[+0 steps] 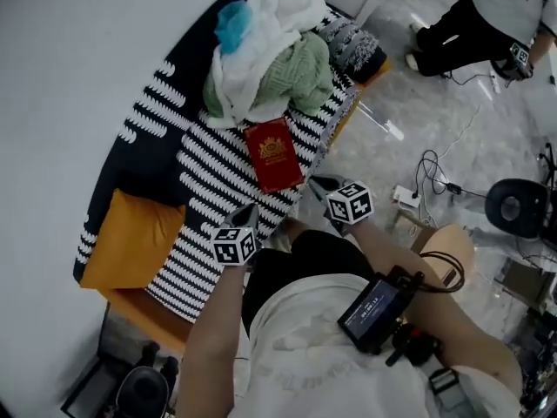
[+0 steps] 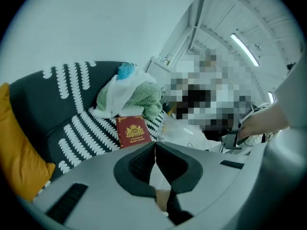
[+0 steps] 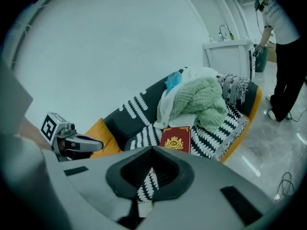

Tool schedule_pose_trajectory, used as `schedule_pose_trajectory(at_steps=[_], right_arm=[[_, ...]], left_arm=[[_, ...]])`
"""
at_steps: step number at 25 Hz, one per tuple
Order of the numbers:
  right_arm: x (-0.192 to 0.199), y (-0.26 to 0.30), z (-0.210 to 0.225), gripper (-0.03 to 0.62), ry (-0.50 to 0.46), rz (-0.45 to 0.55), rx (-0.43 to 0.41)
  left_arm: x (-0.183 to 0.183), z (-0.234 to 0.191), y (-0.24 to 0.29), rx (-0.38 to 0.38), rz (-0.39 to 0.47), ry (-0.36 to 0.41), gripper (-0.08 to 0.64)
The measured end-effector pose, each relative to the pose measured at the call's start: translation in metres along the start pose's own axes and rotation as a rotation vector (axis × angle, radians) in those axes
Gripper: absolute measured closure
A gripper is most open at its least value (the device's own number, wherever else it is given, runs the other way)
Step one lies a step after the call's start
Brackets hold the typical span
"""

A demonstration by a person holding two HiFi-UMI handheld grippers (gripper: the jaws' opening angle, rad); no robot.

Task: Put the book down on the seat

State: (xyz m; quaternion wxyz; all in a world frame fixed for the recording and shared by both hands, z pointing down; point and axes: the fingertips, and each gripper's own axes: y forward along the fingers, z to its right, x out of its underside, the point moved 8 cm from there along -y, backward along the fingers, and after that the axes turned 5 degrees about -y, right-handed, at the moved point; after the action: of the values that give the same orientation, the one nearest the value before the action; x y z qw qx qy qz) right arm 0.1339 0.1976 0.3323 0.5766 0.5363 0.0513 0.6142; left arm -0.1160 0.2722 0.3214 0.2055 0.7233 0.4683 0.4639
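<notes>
Grey jaws of the left tool (image 2: 154, 147) and the right tool (image 3: 152, 152) are pressing together, both clenched on nothing. Just beyond them, the red book (image 1: 273, 153) is lying flat on the striped seat (image 1: 204, 185), just beside the heap of blankets (image 1: 270, 55).

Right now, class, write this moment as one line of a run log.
book: flat on seat, next to clothes pile | left gripper: shut, empty | right gripper: shut, empty | task: book down
</notes>
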Motion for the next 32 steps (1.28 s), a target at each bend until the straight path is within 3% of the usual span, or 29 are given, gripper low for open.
schedule_pose_trajectory(at_steps=[8,15,24,32], right_arm=[[-0.027,-0.051,-0.047,0.577,-0.124,0.127,-0.064],[-0.025,-0.091,-0.087,0.577,-0.233,0.177,-0.101],[-0.027,-0.125,-0.131,0.577,-0.294,0.284,-0.132],[-0.017,-0.138,-0.151,0.577,-0.316,0.308,-0.120]], left_arm=[[-0.021,0.034,-0.051,0.054,0.140,0.078,0.548],[-0.013,0.057,-0.086,0.095,0.208,0.123,0.548],[0.001,0.073,-0.134,0.139,0.297,0.157,0.548],[0.008,0.071,-0.155,0.150,0.324,0.164,0.548]])
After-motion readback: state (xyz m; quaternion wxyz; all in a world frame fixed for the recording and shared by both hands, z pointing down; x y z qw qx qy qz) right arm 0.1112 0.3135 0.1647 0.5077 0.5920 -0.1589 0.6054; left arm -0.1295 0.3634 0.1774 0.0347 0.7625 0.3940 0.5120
